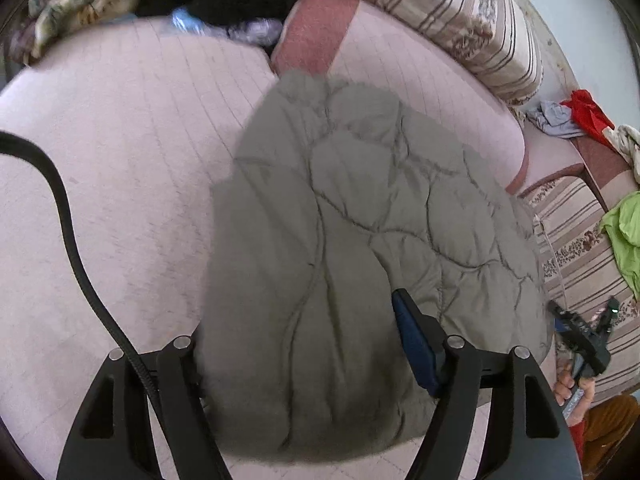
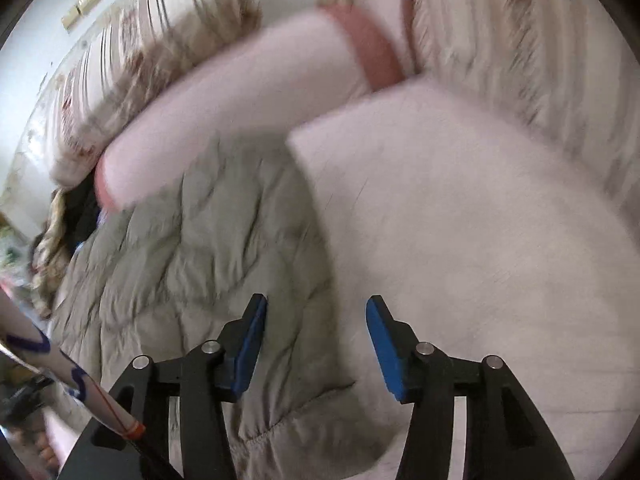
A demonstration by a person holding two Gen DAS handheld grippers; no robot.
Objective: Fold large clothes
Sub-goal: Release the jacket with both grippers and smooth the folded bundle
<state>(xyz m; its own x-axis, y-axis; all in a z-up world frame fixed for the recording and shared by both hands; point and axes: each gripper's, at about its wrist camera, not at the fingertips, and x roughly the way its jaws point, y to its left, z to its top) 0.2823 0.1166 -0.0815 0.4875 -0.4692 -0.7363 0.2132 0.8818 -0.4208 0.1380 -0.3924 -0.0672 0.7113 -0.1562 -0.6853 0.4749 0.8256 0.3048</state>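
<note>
quilted grey-green jacket (image 1: pixel 360 220) lies bunched on the pink sofa cushion (image 1: pixel 120 160). left gripper (image 1: pixel 304 344): a thick fold fills its wide jaws, apparently gripped. right gripper (image 2: pixel 316 344): jaws apart, empty, over the jacket's edge. looks puffy, light, soft, probably slippery; best pinched at a stitched hem or corner.

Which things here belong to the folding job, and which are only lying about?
For the job:
- grey quilted jacket
- left gripper, closed on the jacket
- right gripper, open

Lying about:
- red cloth
- green cloth
- striped cushion
- black cable
</note>
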